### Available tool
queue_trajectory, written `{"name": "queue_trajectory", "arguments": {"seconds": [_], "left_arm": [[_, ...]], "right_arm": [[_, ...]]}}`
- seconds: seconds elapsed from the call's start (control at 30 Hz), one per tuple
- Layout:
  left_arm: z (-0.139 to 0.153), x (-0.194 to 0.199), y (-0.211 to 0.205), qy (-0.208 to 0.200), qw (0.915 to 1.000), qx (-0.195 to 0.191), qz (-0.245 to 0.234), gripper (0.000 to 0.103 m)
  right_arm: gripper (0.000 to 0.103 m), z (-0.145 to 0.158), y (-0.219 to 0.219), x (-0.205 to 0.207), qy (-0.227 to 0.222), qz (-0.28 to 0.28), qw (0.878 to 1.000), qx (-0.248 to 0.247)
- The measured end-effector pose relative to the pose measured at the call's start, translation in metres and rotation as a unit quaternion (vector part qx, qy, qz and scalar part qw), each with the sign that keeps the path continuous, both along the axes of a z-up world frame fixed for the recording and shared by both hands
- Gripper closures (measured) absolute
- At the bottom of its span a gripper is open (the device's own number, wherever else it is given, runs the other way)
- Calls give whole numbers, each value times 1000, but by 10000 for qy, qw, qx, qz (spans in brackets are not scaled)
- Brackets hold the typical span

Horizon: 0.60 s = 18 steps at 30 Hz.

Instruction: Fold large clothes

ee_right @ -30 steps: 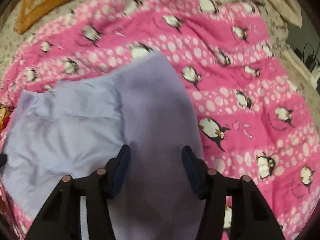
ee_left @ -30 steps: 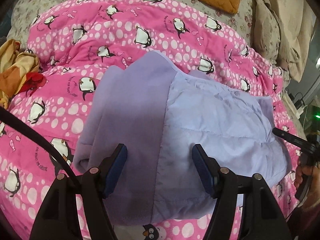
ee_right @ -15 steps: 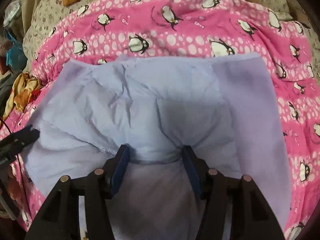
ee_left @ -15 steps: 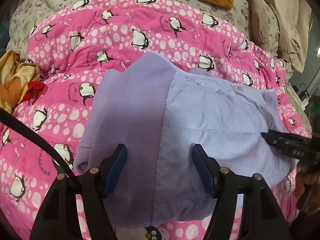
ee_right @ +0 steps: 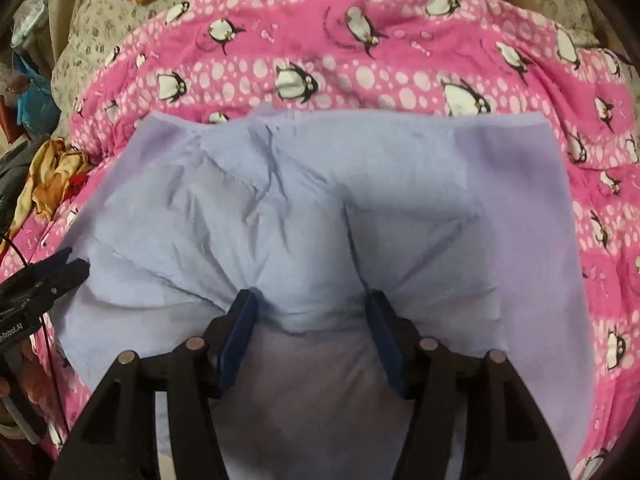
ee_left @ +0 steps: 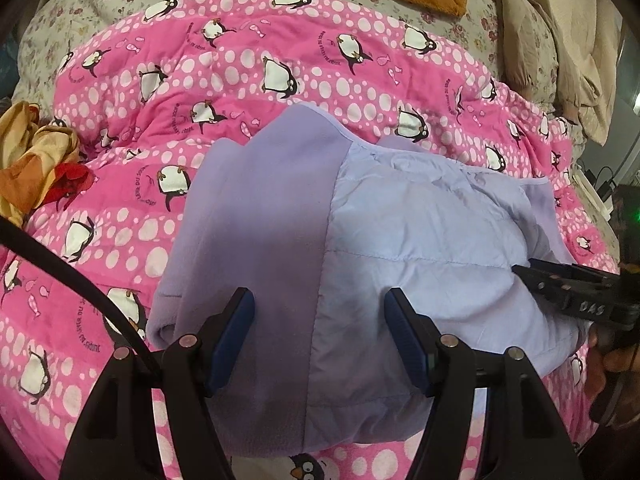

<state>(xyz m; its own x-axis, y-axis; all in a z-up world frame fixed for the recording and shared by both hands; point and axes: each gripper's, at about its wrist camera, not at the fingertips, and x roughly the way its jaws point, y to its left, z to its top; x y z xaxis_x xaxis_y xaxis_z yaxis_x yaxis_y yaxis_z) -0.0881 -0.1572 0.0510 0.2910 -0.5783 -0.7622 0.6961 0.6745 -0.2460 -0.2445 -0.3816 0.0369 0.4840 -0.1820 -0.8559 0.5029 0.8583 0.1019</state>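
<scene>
Since a second ago the right gripper [ee_right: 310, 320] has swung in from the jacket's right side to its near middle, while the left gripper [ee_left: 320, 336] has kept its place over the near edge. The lilac jacket [ee_left: 360, 248] lies on the pink penguin blanket [ee_left: 280, 80] spread on the bed, already doubled into a compact block with a fleece panel on one side and a quilted one on the other. The left fingers [ee_left: 232, 336] stand released, apart above the cloth and pinching nothing. The right fingers [ee_right: 240, 328] are opening, with a puckered bunch of cloth between them. Judging by the shape, most folds are done; a last fold or smoothing seems left. No containers show, only a crumpled orange cloth [ee_left: 36, 160] beside the blanket.
</scene>
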Motion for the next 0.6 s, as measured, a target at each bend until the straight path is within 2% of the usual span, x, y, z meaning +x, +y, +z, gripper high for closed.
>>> {"name": "queue_trajectory", "arguments": {"seconds": [0.1, 0.23, 0.47, 0.6], "left_arm": [[0, 0, -1, 2, 10000, 19, 14, 64], [0, 0, -1, -16, 10000, 3, -6, 64], [1, 0, 0, -6, 10000, 21, -11, 64], [1, 0, -1, -27, 10000, 41, -20, 64]], "right_arm": [[42, 13, -2, -7, -206, -120, 9996, 140], [42, 28, -2, -9, -443, -126, 9989, 76], [42, 16, 9, 5, -246, 40, 9996, 91], [42, 20, 13, 6, -326, 61, 9994, 9]]}}
